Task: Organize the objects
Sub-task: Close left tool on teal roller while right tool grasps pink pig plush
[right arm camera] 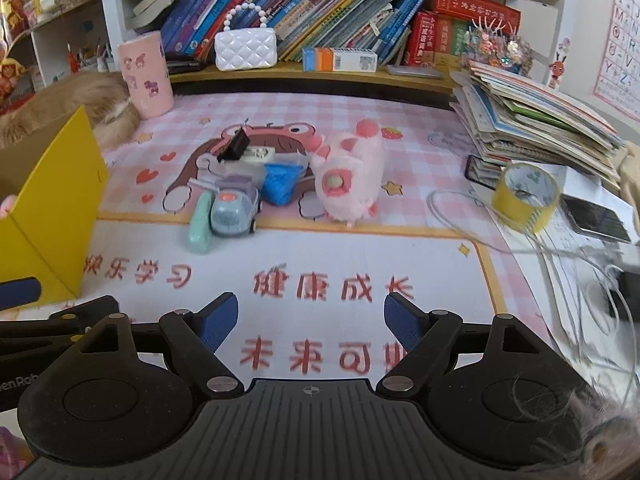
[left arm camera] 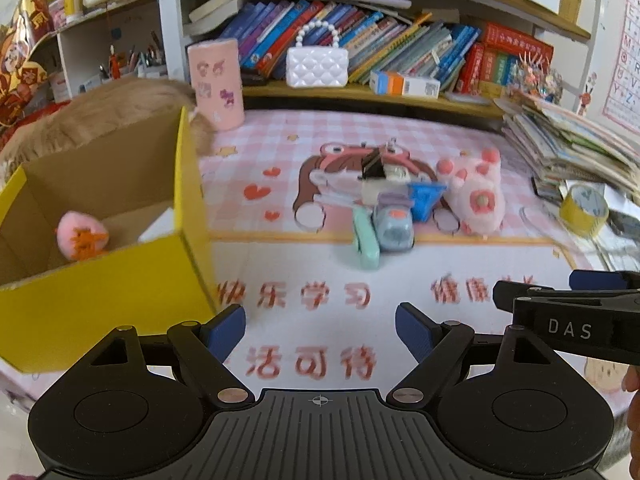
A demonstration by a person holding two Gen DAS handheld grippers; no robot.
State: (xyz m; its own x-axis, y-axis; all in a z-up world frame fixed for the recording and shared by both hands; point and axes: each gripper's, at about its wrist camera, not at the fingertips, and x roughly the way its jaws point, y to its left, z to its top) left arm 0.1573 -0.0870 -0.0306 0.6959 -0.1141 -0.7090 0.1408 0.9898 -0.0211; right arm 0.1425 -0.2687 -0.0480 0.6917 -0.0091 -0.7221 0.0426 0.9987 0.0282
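Fingers: left gripper (left arm camera: 320,330) and right gripper (right arm camera: 311,322) both spread, empty | risk: crowded toy pile, pale-blue plastic toy car (right arm camera: 232,212) may roll when nudged

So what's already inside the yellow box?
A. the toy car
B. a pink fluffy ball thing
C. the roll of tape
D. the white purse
B: a pink fluffy toy lies inside the yellow box, while the car, tape and purse are all outside it.
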